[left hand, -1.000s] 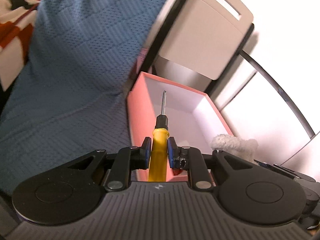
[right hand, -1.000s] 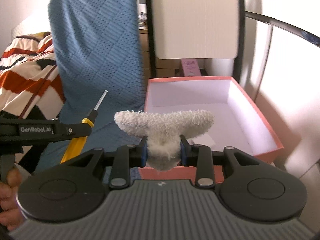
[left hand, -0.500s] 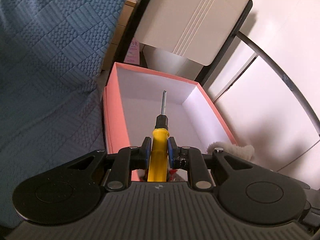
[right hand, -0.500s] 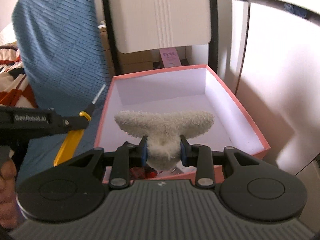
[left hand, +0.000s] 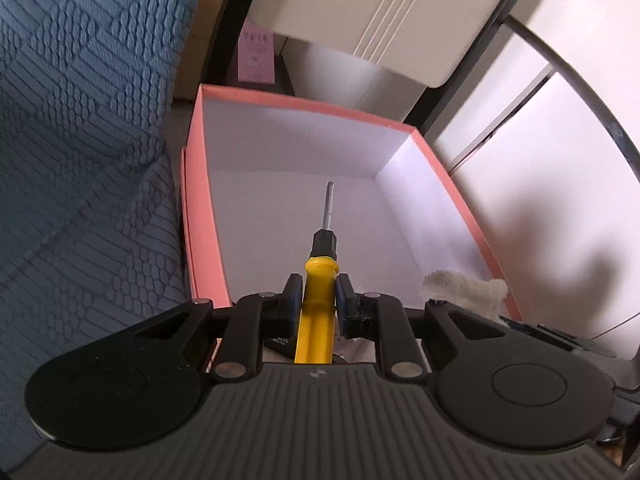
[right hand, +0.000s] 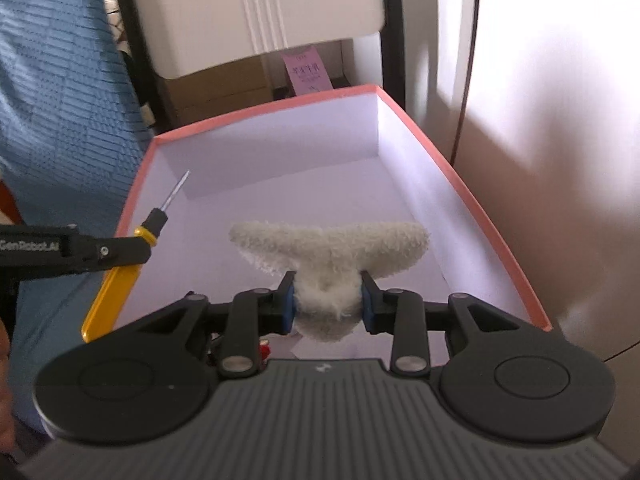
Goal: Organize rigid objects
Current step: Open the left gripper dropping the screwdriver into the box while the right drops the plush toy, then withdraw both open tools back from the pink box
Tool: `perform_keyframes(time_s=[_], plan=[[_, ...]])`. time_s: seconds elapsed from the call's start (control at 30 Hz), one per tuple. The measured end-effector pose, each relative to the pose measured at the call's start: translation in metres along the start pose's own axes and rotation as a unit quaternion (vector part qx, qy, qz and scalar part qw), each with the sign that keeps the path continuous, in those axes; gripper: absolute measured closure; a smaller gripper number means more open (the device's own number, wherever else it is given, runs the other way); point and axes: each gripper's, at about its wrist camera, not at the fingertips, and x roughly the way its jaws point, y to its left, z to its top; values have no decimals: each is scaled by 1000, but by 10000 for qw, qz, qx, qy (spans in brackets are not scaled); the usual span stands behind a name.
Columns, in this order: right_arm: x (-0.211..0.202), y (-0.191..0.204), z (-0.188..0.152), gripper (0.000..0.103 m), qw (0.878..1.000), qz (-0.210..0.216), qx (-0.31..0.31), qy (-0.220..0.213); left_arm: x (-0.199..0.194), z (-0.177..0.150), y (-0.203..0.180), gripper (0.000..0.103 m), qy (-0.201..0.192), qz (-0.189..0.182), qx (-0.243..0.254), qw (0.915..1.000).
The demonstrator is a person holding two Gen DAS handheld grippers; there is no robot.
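Note:
My left gripper is shut on a yellow-handled screwdriver, whose metal tip points forward over the near half of an open pink box with a white inside. The right wrist view shows that screwdriver at the box's left rim. My right gripper holds a fluffy white object above the box floor. Its jaws are opening, though both pads still touch the fluff. The fluffy object also shows at the box's right rim in the left wrist view.
A blue quilted cover rises along the box's left side. Behind the box stand a white chair back and a pink card. White cabinet fronts and a dark curved rod lie to the right. Small red items sit at the box's near end.
Both grippers have moved forward and down, from beside the blue cover to over the pink box, each still carrying its object. The right jaws stand slightly wider.

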Motion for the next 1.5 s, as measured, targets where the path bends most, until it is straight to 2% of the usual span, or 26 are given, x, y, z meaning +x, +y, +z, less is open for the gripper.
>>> perform_keyframes(time_s=[0.03,0.13,0.17,0.2,0.23,0.43,0.73,1.0,1.23,1.47,1.5], plan=[[4,-2,0,66,10000,0,48,47,3,2,2,82,38,-5,-44,10000],[10,-6,0,63,9998,-57,154,148,4,4,3,69,-2,-12,-25,10000],[10,-6,0,61,9997,-70,180,154,2,4,2,59,-53,18,6,10000],[10,-7,0,56,9997,-69,197,152,-1,5,1,53,-94,59,50,9999],[8,-6,-1,53,9997,-64,212,142,-3,5,0,53,-139,82,90,9998],[-13,1,1,53,9999,7,164,-53,-34,3,-10,53,-378,120,228,9990],[-74,25,-1,53,9989,205,-117,-408,-106,-9,-22,53,-843,147,297,9959],[-128,51,-12,53,9973,275,-185,-652,-179,-31,-26,51,-1163,-15,391,9924],[-163,74,-26,53,9956,282,-321,-833,-220,-55,-26,51,-1327,-96,404,9903],[-188,86,-41,51,9946,267,-357,-942,-255,-75,-20,26,-1515,145,497,9871],[-191,87,-43,41,9944,227,-400,-953,-260,-78,-20,18,-1559,173,555,9861]])
